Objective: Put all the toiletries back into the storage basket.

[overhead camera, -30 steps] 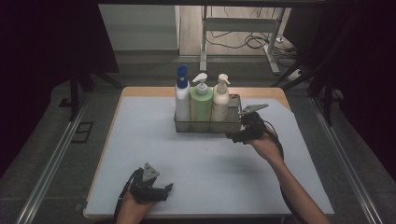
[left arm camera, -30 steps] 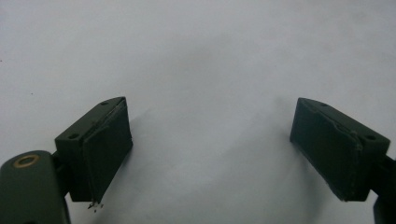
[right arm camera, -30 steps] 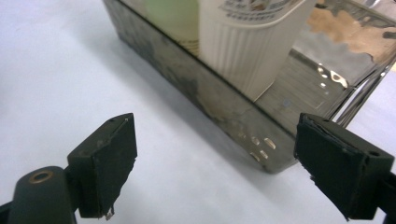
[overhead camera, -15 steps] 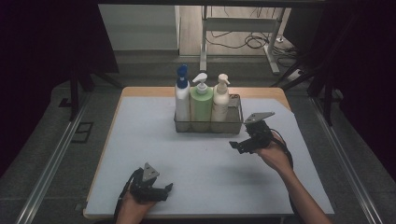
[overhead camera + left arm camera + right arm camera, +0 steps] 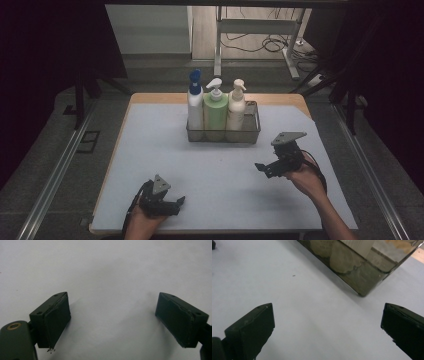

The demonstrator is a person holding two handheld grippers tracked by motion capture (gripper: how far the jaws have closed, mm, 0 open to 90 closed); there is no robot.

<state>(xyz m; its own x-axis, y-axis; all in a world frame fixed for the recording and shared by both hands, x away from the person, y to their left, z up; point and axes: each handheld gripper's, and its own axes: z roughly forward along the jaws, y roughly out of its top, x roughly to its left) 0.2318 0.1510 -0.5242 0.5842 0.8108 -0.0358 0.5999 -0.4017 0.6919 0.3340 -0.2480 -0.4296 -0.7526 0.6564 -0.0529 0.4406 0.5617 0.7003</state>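
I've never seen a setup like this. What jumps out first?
Three pump bottles, blue-capped, green and cream, stand in a row in a wire basket at the table's far middle. Nearer, two hand-held grippers, left and right, are over the pale mat, jaws open and empty.

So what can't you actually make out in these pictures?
- Bottle labels: white bottle, green bottle and cream bottle are too small and dim in the high view.
- Bottle bases: veiled by the mesh basket.
- Bottle tops: cut off by the right gripper view's upper edge.
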